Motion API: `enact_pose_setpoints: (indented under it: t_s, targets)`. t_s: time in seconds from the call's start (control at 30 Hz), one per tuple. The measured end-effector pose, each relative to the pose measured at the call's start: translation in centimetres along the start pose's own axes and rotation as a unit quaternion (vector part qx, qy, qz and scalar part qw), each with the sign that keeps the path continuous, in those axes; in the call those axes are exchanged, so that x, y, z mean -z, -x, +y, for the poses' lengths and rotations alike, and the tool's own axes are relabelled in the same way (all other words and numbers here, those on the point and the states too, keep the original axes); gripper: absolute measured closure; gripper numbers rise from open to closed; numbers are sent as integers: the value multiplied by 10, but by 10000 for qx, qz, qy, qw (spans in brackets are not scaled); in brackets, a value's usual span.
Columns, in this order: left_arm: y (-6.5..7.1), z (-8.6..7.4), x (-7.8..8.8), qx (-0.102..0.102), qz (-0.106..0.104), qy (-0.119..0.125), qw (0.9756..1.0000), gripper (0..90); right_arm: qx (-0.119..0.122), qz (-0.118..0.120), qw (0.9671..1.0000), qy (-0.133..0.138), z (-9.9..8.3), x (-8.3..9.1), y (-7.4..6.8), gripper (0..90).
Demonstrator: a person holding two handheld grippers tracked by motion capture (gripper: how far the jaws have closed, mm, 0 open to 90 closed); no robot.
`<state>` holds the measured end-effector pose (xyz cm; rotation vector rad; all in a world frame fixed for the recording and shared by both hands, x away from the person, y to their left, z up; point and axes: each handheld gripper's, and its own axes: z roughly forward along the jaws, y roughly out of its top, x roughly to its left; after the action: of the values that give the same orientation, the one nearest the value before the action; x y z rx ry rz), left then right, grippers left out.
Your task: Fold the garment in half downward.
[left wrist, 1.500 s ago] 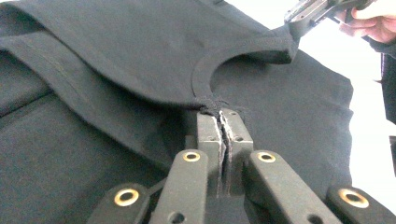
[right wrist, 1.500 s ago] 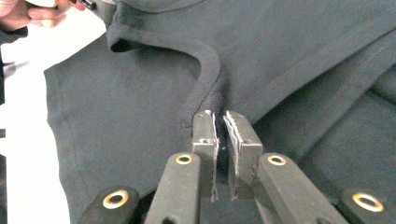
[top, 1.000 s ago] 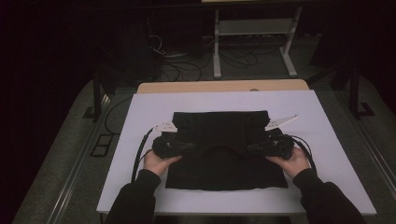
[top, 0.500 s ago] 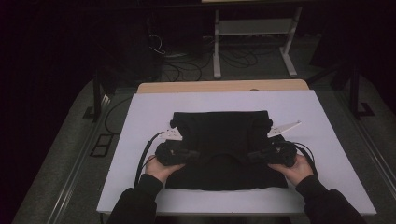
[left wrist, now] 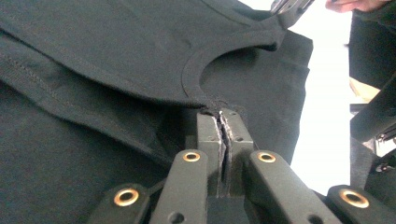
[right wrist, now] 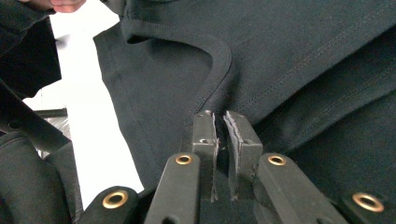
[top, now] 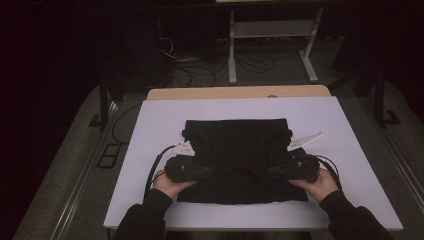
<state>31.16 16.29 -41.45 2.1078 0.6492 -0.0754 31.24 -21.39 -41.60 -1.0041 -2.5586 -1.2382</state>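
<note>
Moved: both hands have drawn back toward the desk's near edge since a second ago, pulling the shirt's collar edge down over its body; the garment's far edge lies where it lay
Shirt: a black shirt [top: 235,145] lies flat on the white desk [top: 350,130], near its middle; the curved neckline [left wrist: 196,74] shows in the left gripper view and again [right wrist: 224,60] in the right gripper view
Left gripper: the left gripper [top: 207,173] sits at the shirt's left side; its fingers [left wrist: 210,135] are pressed together on a fold of black fabric at the collar's end
Right gripper: the right gripper [top: 270,172] sits at the shirt's right side; its fingers [right wrist: 240,135] are nearly together, a thin layer of the shirt pinched between them
Hands: the left hand [top: 167,184] and right hand [top: 316,184] rest on the desk, sleeves dark
Behind: a wooden board [top: 235,92] lies past the desk's far edge; a white stand [top: 272,35] is on the floor beyond
</note>
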Motion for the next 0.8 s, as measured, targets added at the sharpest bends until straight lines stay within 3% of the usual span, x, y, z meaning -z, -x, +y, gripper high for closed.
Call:
enact_pose_setpoints:
  t_s: [0.43,0.8]
  targets:
    - [9,-10,5,43,-173,13,9998,867,32,207,9996,-178,-7,-3,-9,816]
    - [16,-13,10,-40,-351,-28,9994,866,61,332,9991,-257,-13,1,-19,815]
